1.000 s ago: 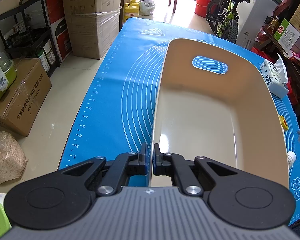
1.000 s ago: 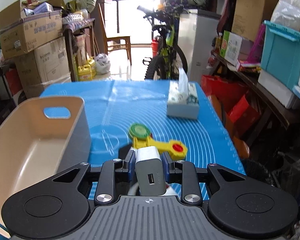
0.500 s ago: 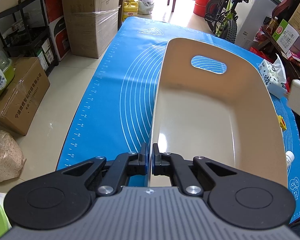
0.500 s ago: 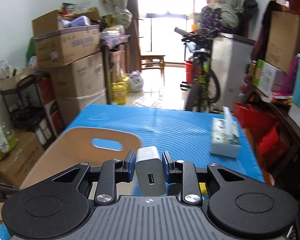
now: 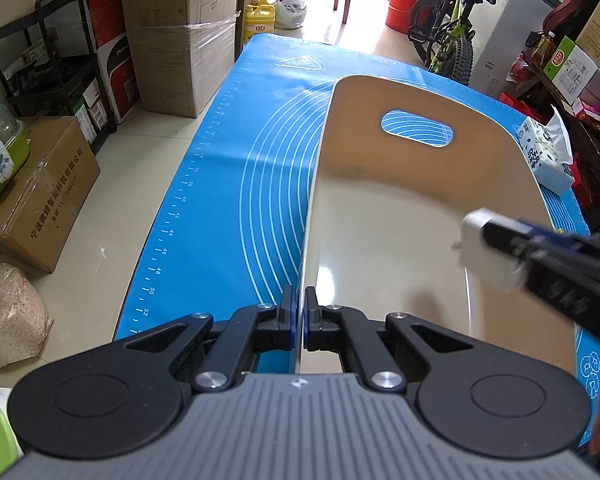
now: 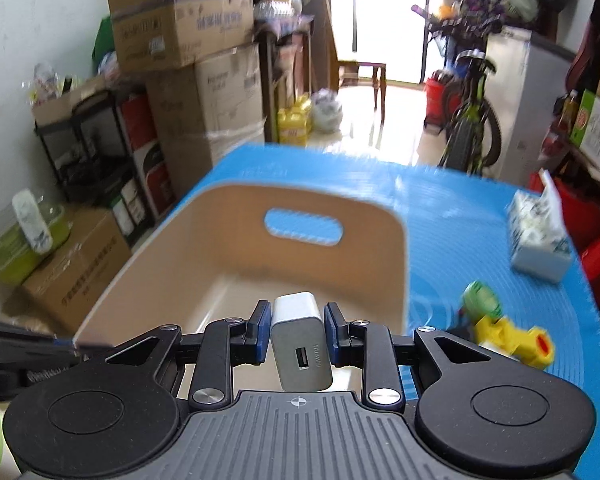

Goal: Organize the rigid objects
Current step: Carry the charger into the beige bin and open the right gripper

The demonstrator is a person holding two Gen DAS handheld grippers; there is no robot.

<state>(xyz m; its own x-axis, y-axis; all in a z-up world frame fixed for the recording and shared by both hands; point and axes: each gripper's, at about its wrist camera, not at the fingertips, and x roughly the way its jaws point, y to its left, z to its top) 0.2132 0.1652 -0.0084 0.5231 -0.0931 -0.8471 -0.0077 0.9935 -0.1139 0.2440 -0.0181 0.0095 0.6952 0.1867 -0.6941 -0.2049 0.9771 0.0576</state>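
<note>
One white charger (image 6: 300,340), USB port facing back, lengthwise between right claw (image 6: 296,330) pads.

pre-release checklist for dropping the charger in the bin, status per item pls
1. Right claw shut on the white charger: ok.
2. Left claw pinching the bin wall, steadying the beige bin: ok.
3. Charger over the bin opening, not the blue mat: ok; in the left wrist view it sits inside the right rim.
4. Bin floor free where it would land: ok, nothing lies in the part that shows.
5. Charger low enough for a soft drop: cannot tell.
6. Yellow toy and tissue box outside the bin, out of the path: ok.
</note>
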